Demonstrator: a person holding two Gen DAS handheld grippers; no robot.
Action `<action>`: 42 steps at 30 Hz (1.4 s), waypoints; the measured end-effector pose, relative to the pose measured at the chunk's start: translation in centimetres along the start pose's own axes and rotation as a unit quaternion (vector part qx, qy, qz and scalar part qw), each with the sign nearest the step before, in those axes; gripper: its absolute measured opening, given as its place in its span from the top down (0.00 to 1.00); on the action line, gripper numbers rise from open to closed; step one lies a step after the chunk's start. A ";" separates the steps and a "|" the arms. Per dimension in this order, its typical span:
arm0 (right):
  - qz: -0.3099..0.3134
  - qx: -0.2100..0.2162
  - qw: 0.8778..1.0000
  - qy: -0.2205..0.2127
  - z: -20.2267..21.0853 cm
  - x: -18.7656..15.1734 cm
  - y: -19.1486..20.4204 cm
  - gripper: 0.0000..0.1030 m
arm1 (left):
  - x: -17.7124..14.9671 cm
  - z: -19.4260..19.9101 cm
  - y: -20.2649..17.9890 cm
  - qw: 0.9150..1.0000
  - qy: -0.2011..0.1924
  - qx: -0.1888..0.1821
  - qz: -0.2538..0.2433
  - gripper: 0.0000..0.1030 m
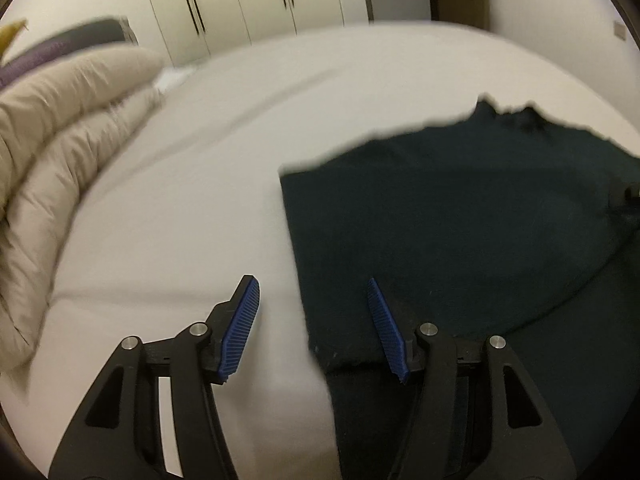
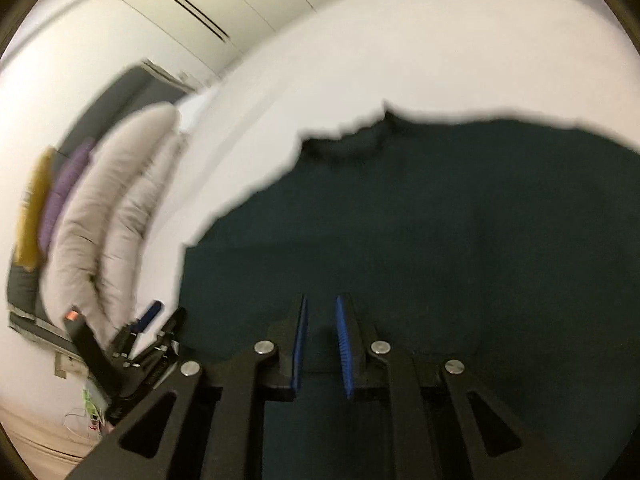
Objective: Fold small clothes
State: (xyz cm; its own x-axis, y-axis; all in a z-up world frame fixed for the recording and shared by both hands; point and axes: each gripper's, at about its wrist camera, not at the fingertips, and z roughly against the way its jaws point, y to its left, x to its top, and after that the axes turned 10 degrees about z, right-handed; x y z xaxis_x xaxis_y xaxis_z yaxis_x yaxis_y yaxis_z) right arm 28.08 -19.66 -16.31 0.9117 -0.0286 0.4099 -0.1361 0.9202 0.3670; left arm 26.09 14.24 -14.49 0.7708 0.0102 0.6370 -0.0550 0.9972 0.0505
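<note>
Claws come first: the left claw (image 1: 312, 292) stands roughly half open with nothing pinched, its blue pads (image 1: 240, 328) apart, one over the white bed (image 1: 180, 220) and the other over the near left edge of the shirt (image 1: 460, 220), so that edge runs between them untouched as far as can be seen. The right claw (image 2: 322, 320) is almost closed, a narrow gap left between its pads (image 2: 343, 344), and it hangs over the dark cloth near the shirt's lower middle; whether any fabric is caught in that gap cannot be told (the view is blurred and the cloth very dark). The shirt, a dark green top, lies spread flat on the bed, collar (image 2: 352, 136) away from the cameras, its left side a straight edge and its upper outline ragged with blur. From the right wrist view the left claw shows low at the shirt's left edge. Beyond the shirt, on the far left of the bed, beige quilted pillows (image 1: 48, 152) lean in a row, with a purple cushion (image 2: 60, 200) and a mustard one (image 2: 34, 220) behind them. Pale wardrobe doors (image 1: 248, 0) with dark slot handles stand past the bed.
</note>
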 end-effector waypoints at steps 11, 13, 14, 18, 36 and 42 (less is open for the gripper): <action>-0.179 -0.032 0.967 -0.180 15.3 -8.7 -11.9 0.44 | 0.2 1.3 0.1 0.999 -0.027 -0.002 0.019 0.44; -0.231 -0.048 0.948 -0.212 19.4 -11.7 -15.4 0.43 | 0.4 2.7 0.3 0.998 -0.053 -0.005 0.026 0.44; -0.263 -0.055 0.936 -0.229 21.4 -13.7 -17.4 0.43 | 0.6 3.6 0.4 0.997 -0.071 -0.019 0.036 0.43; -0.398 -0.052 0.873 -0.276 26.7 -21.6 -25.1 0.48 | 0.5 5.9 0.6 0.990 -0.104 -0.070 0.059 0.37; -0.492 -0.046 0.765 -0.414 27.8 -21.1 -29.8 0.55 | -0.1 7.1 -0.4 0.982 -0.111 -0.139 0.067 0.35; -0.451 -0.112 0.799 -0.383 27.7 -17.5 -29.6 0.85 | 0.2 6.2 -0.1 0.978 -0.089 -0.171 0.085 0.35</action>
State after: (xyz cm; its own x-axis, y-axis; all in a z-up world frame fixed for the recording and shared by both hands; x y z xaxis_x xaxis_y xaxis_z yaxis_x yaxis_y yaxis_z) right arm 5.40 -57.24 -11.19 0.0845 -0.8703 0.4853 0.5931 0.4353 0.6774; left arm 22.34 13.66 -9.60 0.6443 0.1943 0.7397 0.0666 0.9492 -0.3074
